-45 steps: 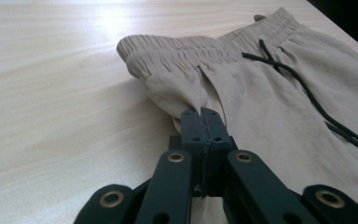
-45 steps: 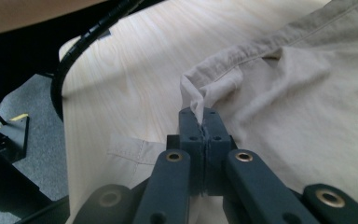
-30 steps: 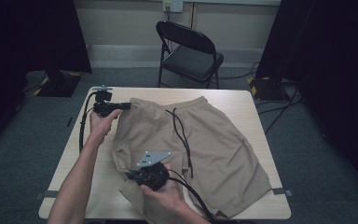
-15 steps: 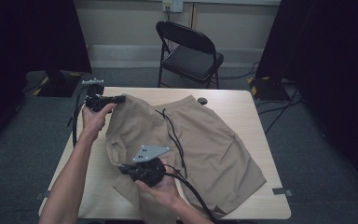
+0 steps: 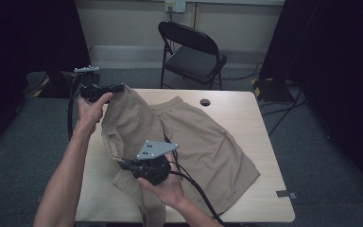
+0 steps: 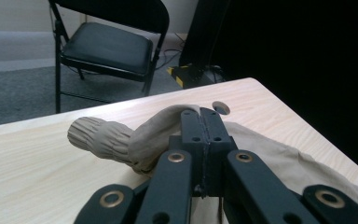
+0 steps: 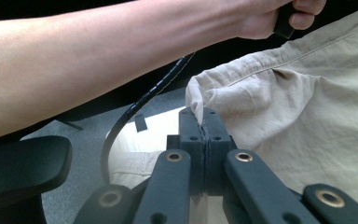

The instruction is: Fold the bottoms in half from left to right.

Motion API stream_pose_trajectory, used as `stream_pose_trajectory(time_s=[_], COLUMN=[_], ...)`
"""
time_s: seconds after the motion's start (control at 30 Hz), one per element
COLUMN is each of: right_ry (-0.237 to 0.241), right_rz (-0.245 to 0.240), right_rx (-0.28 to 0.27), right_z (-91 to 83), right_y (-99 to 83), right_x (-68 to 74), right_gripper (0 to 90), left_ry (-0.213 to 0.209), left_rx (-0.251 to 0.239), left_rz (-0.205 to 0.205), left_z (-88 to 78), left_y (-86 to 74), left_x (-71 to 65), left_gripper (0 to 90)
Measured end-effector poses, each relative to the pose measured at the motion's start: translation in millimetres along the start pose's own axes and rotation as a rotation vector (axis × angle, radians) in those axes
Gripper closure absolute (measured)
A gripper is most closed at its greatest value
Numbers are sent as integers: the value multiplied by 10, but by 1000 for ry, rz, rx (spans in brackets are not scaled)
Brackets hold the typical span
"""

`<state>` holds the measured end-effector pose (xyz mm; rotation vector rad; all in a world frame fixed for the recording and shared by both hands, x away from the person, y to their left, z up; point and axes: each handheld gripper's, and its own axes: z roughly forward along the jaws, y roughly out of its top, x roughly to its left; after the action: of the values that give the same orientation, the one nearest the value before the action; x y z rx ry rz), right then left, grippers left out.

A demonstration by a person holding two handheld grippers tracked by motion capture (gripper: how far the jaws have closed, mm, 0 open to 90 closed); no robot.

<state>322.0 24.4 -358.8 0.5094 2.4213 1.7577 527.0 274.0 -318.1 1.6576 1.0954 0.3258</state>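
Note:
Khaki shorts (image 5: 208, 142) with a dark drawstring lie on the wooden table (image 5: 246, 101), their left side raised off it. At the far left corner my left gripper (image 5: 120, 88) is shut on the gathered waistband. In the left gripper view the closed jaws (image 6: 203, 116) pinch that elastic band (image 6: 102, 137) above the tabletop. My right gripper (image 5: 123, 164) holds the near left leg hem in the air. In the right gripper view its jaws (image 7: 200, 116) are shut on a cloth corner of the shorts (image 7: 307, 112), with the other forearm (image 7: 98, 51) behind.
A black folding chair (image 5: 194, 52) stands beyond the table's far edge. A round cable hole (image 5: 205, 102) sits in the tabletop near the far middle. Black cables (image 5: 198, 189) trail from both grippers. Tape marks (image 5: 287, 194) lie on the grey floor at right.
Both grippers have risen, lifting the left side of the shorts off the table. The raised cloth has drawn a little to the right, baring more tabletop at left.

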Motion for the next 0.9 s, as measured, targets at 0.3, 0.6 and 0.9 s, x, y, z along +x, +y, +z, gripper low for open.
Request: stream_pose_trajectory(time_s=[0.3, 0.6, 0.9], right_ry=[0, 10, 12], right_rz=[-26, -51, -77], right_rx=[-43, -119, -163], right_z=[-62, -88, -128], right_y=[232, 512, 745], right_x=[33, 65, 115], right_gripper=[898, 899, 899], left_ry=[16, 20, 37], left_rx=[-17, -32, -37], left_rz=[8, 22, 13], left_z=[-146, -242, -465], left_y=[178, 334, 576], left_x=[-34, -92, -92], left_gripper=[900, 900, 900])
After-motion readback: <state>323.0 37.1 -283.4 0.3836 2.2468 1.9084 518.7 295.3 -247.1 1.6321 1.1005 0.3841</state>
